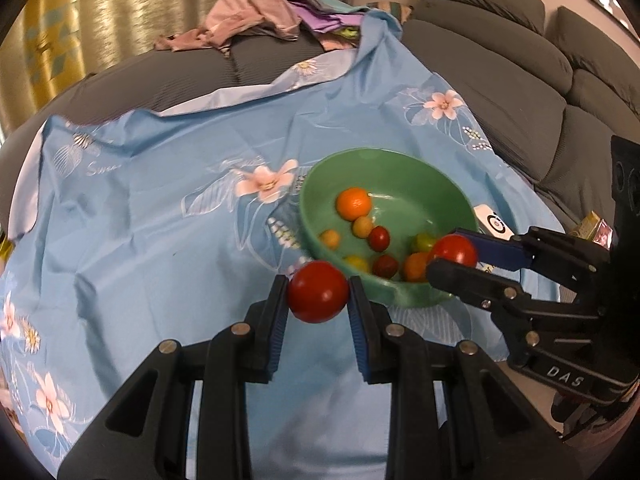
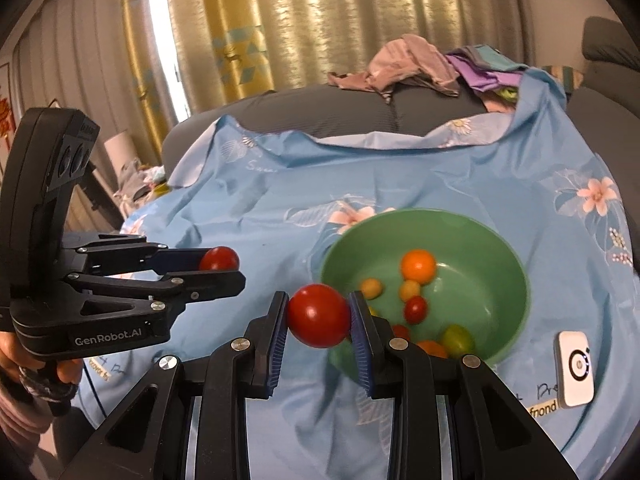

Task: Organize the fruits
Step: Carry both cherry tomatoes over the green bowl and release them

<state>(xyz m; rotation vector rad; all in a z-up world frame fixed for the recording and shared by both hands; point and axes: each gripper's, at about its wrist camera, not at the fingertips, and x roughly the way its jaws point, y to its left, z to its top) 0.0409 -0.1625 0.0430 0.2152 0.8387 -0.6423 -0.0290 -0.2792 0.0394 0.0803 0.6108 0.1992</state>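
Note:
A green bowl point(image 1: 394, 172) stands on the blue flowered cloth and holds an orange point(image 1: 353, 202) and several small red, yellow and green tomatoes. My left gripper point(image 1: 318, 294) is shut on a red tomato point(image 1: 318, 292), just before the bowl's near-left rim. My right gripper point(image 1: 454, 258) is shut on another red tomato point(image 1: 454, 251) above the bowl's near-right rim. In the right wrist view the right gripper point(image 2: 319, 311) grips its tomato point(image 2: 319, 315) left of the bowl point(image 2: 508, 248); the left gripper point(image 2: 222, 266) holds its tomato point(image 2: 219, 259) further left.
The blue cloth point(image 1: 160, 220) covers a grey sofa. A pile of clothes point(image 1: 256, 14) lies at the back. A small white device point(image 2: 576, 368) lies on the cloth right of the bowl. Sofa cushions point(image 1: 520, 80) rise at the right.

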